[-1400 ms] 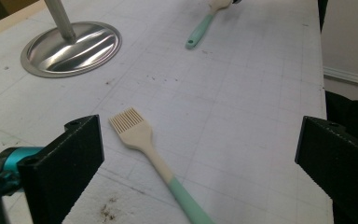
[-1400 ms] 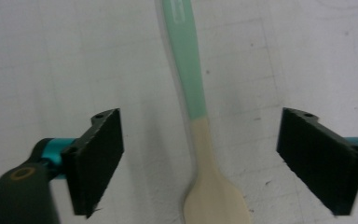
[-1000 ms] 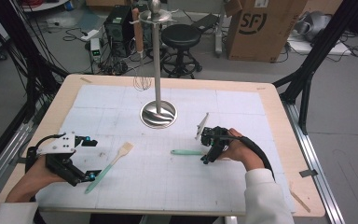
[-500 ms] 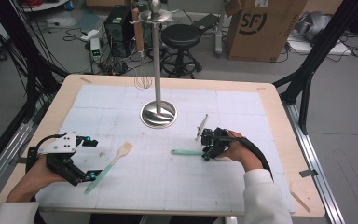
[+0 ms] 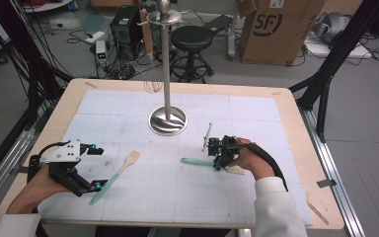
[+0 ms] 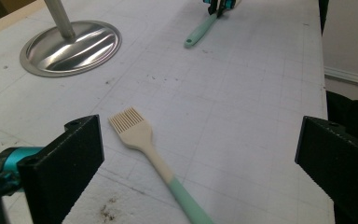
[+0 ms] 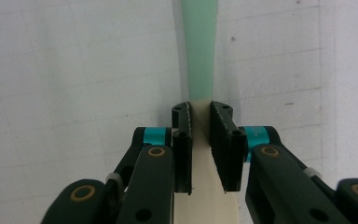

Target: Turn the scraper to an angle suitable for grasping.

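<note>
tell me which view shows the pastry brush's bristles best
The left gripper view: the pastry brush lies close between the open left gripper, its bristles clear. The high view shows the pastry brush small, by that gripper.

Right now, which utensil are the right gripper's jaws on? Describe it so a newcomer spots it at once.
Start at the steel stand's round base mid-table. Just right of it and nearer the person lies a spatula, mint-green handle and cream blade, with the right gripper shut on its neck. The similar brush lies bristled and ungripped by the left gripper.
</note>
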`<state>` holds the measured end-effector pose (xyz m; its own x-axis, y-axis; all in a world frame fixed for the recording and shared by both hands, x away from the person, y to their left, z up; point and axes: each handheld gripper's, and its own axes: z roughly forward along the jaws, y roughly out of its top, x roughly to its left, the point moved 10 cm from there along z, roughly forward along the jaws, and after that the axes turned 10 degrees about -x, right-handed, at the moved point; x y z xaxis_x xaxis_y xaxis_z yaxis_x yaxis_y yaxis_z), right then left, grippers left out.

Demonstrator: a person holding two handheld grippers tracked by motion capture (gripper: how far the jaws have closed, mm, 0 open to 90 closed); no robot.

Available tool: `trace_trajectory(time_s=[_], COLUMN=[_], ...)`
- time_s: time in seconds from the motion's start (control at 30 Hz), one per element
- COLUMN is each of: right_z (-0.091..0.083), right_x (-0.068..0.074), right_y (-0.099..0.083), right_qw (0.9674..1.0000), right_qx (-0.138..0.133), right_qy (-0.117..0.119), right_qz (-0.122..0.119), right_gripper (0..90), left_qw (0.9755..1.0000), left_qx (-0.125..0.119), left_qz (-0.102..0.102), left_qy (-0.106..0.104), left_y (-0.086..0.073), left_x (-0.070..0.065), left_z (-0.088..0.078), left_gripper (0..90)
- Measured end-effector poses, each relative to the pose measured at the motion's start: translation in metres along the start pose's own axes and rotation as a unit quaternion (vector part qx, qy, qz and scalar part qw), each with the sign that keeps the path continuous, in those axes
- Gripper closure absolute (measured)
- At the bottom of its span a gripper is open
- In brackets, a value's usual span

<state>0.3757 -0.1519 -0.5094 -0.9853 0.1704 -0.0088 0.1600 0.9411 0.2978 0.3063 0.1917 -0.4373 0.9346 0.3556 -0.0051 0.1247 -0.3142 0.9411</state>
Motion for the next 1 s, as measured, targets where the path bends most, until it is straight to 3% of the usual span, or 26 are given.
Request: trace_trajectory(time_s=[0.3, 0.47, 0.6, 0.8, 1.0], right_z=[0.000, -0.005, -0.017, -0.041, -0.066], right_x=[0.001, 0.000, 0.000, 0.001, 0.004], right_y=[0.001, 0.003, 0.011, 0.023, 0.036], right_qw=[0.9999, 0.9997, 0.9981, 0.9907, 0.9780], right_qx=[0.008, -0.017, -0.059, -0.132, -0.203], right_qy=[-0.011, -0.015, -0.015, -0.018, -0.025], right_qz=[-0.008, -0.002, 0.007, 0.024, 0.040], right_gripper=[80.8, 80.8, 80.7, 80.7, 80.7], left_qw=[1.0000, 1.0000, 1.0000, 1.0000, 1.0000], left_qx=[0.002, 0.000, 0.000, -0.001, -0.006], left_qz=[0.002, -0.001, 0.001, -0.001, -0.003], left_qy=[0.000, 0.001, 0.002, 0.002, 0.005], left_y=[0.000, 0.000, 0.000, 0.000, 0.001], left_x=[0.000, 0.000, 0.001, 0.002, 0.005], left_z=[0.000, -0.001, -0.001, -0.001, -0.002], left_gripper=[1.7, 1.7, 1.7, 1.7, 1.7])
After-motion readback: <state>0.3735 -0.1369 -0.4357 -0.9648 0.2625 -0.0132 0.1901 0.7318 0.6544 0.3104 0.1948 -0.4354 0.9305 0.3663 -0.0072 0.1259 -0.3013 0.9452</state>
